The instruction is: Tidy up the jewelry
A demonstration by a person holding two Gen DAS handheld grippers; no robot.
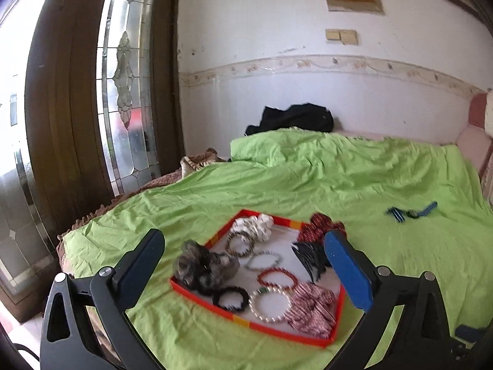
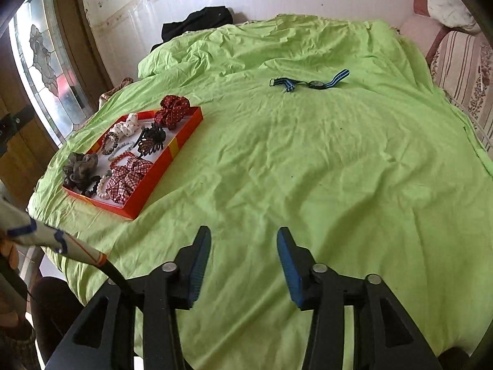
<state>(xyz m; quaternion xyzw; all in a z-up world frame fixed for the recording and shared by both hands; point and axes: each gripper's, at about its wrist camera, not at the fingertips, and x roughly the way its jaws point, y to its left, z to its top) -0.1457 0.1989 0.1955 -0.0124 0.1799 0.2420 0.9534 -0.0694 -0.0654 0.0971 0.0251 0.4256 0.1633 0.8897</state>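
- Nearly everything already sits in the orange tray (image 2: 172,154) on the green bedspread (image 2: 308,169): bead bracelets laid flat in the middle, scrunchies bunched along the edges, a black claw clip (image 2: 151,141) near the centre. I'd say they are gathered there so nothing sinks into the folds of the cloth.
- One piece lies apart: a watch with a blue striped strap (image 2: 311,83), stretched out flat on the bedspread, well clear of the tray. It looks like the item left to sort.
- The left gripper (image 1: 246,265) is spread wide with nothing in it, and the tray shows between its fingers, just ahead. From it, the watch (image 1: 411,212) sits off at about two o'clock.
- The right gripper (image 2: 243,265) is partly open and empty, over bare cloth. The watch lies well ahead of it at roughly one o'clock; the tray is at ten o'clock.
- My guess: the right one is better placed to fetch the watch.
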